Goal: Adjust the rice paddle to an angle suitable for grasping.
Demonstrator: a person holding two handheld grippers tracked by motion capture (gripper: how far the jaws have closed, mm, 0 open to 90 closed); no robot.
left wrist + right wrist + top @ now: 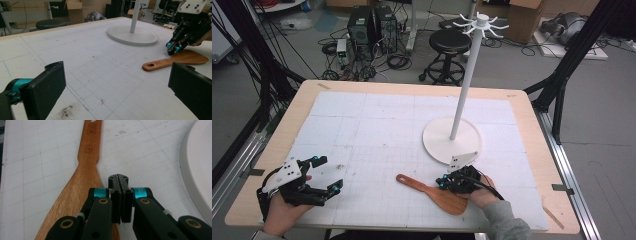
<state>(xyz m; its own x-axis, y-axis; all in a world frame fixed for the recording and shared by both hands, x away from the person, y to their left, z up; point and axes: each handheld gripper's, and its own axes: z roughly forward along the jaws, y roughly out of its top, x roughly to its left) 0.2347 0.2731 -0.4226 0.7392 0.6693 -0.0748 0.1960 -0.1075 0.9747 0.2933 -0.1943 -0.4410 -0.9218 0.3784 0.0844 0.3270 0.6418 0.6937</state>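
Right gripper view, jaws closed beside spatula (82, 177) edge

Both grippers are black linkages with teal bands near the jaws and brass-coloured pivot screws; the right gripper (119, 195) carries a grey three-cornered plate on top and a black cable behind, beside a grey sleeve (507, 222).

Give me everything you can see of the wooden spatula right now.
The wooden spatula is one flat piece of reddish-brown wood with visible grain. Its narrow handle has a hanging hole at the end and burned-in marks below it, then widens into a broad rounded blade. It lies flat on the white gridded mat, handle toward the table's middle, blade toward the person, near the white stand's round base. The right gripper, jaws shut with nothing between them, sits just above the blade's edge; whether it touches is unclear.
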